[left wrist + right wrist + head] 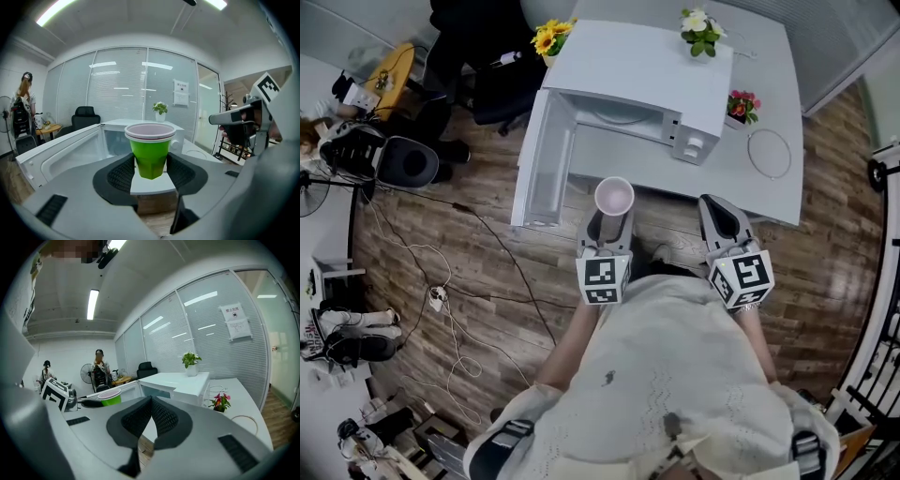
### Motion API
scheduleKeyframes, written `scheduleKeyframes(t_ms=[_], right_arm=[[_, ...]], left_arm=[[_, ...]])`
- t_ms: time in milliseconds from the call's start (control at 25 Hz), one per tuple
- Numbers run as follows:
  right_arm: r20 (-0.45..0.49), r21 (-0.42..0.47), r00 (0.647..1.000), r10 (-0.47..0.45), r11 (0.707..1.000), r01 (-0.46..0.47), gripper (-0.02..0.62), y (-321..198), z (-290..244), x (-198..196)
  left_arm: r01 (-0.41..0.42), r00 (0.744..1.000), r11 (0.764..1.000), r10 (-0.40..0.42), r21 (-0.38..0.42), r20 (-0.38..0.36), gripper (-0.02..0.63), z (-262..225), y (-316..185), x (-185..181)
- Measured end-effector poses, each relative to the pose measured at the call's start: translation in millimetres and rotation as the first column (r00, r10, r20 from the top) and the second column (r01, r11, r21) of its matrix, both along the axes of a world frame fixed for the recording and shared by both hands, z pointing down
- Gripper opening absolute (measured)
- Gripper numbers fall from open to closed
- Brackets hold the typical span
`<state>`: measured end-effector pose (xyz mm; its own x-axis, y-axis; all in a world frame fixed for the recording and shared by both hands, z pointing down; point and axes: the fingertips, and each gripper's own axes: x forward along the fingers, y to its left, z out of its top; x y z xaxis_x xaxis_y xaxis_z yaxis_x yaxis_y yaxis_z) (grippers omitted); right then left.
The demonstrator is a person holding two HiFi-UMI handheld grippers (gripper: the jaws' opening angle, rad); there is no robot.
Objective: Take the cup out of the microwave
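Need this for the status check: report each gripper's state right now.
Left gripper: shut on the green cup, held upright in front of the open microwave.
Right gripper: shut, fingers together, holding nothing.

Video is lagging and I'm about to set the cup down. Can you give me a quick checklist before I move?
1. cup held between the left gripper jaws: ok.
2. cup upright: ok.
3. cup out of the microwave: ok, it is in front of the cavity.
4. microwave door out of the way: ok, swung open to the left.
5. right gripper free: ok, jaws together, nothing between them.
6. Bare table to the right of the microwave: ok.
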<state>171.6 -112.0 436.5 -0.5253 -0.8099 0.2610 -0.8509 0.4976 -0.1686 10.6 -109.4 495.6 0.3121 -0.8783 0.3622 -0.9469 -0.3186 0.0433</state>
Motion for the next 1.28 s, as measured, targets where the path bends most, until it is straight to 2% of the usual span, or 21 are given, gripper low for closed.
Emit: scheduleKeyframes(t_ms=[200, 480, 720, 1080, 1280], right_arm=[[0.002, 0.059, 1.0, -0.002, 0.998, 0.002, 0.009, 5.1, -24.1, -1.8], [0.011, 0.136, 1.0, -0.002, 0.991, 0.001, 0.009, 4.1, -57.7, 4.4], [0.009, 0.191, 1.0, -0.005, 0.982, 0.003, 0.009, 5.6, -82.9, 6.5], [0.019, 0.21, 1.0, 0.013, 0.978, -0.016, 0.008, 7.4, -93.1, 17.4], [0.02, 0.213, 1.0, 0.014, 0.977, -0.018, 0.008, 8.5, -90.5, 22.0]], left_arm=[[0.026, 0.998, 0.999, -0.024, 0.029, -0.053, 0.236, -27.8, 0.1, -7.2], [0.027, 1.0, 0.994, -0.027, 0.104, -0.007, 0.236, -72.7, -2.5, -8.0], [0.027, 1.0, 0.989, -0.025, 0.144, -0.015, 0.236, -104.6, 0.3, -9.0], [0.024, 1.0, 0.99, -0.022, 0.139, -0.012, 0.236, -108.8, 2.6, -4.3], [0.008, 1.0, 0.991, -0.01, 0.137, 0.014, 0.236, -101.7, 2.9, 1.1]])
